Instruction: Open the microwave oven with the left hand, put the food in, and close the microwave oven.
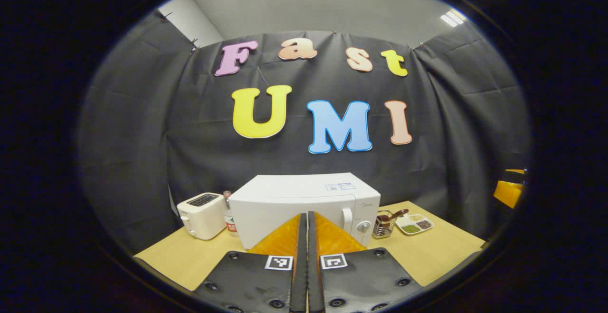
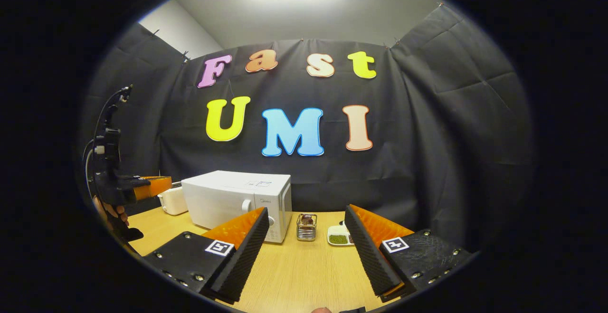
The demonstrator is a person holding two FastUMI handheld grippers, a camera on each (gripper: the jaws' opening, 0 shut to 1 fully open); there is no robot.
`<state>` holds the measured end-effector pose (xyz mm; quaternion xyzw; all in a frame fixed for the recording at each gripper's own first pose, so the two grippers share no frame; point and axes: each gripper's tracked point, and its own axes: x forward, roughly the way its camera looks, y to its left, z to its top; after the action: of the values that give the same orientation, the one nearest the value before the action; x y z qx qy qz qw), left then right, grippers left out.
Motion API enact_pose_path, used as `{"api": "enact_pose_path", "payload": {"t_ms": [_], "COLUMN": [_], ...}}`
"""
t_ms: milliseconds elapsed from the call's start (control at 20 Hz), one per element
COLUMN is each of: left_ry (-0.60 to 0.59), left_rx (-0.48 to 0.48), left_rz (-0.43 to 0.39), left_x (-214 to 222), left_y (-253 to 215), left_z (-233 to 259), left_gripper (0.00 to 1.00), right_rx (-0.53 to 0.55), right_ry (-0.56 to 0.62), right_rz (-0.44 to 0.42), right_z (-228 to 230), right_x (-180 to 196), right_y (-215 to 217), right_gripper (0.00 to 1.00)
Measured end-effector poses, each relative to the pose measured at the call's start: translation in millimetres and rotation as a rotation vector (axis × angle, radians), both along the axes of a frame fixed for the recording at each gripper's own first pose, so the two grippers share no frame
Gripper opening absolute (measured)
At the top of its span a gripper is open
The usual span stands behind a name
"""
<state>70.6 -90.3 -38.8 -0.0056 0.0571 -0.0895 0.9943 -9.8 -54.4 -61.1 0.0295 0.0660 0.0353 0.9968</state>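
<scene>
Toward the far side of the wooden tabletop [image 2: 294, 275], against the black cloth wall, stands the white microwave oven [image 1: 304, 206] with its door closed; its handle and dials sit at the right end of its front. Just to its right is a small wire holder [image 1: 384, 226] with utensils in it, and right of that a white divided dish [image 1: 414, 224] of food in green and brown portions. Left of the microwave oven a bottle [image 1: 229, 218] stands close beside it, and farther left a white toaster [image 1: 202, 215].

The left gripper [image 1: 304, 237] is held nearer than the microwave oven, pointing at its front, its orange fingers [image 1: 280, 244] pressed together with nothing between them. In the right gripper view that same gripper appears at the far left, held in a hand [image 2: 111, 211]. The right gripper [image 2: 306, 241] hangs over the near tabletop, its fingers wide apart and empty, with the wire holder and dish seen between them farther off.
</scene>
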Motion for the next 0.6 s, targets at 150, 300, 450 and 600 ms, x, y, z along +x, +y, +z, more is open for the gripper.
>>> {"api": "enact_pose_path", "payload": {"t_ms": [150, 300, 450, 600], "left_ry": [-0.026, -0.039, -0.044, -0.038], "left_rx": [-0.002, 0.006, -0.005, -0.007], "left_rz": [0.001, -0.007, -0.018, -0.004], "left_x": [-26, -50, -70, -86], "left_y": [15, 27, 39, 58], "left_z": [16, 26, 29, 28], "left_gripper": [0.11, 0.07, 0.07, 0.07], "right_rx": [-0.002, -0.002, -0.016, -0.020], "right_ry": [-0.028, -0.034, -0.041, -0.045], "right_rz": [0.005, -0.006, -0.015, -0.016], "right_z": [11, 16, 21, 27], "right_x": [-1, -8, -14, -19], "right_y": [8, 17, 27, 37], "right_gripper": [0.97, 0.97, 0.97, 0.98]}}
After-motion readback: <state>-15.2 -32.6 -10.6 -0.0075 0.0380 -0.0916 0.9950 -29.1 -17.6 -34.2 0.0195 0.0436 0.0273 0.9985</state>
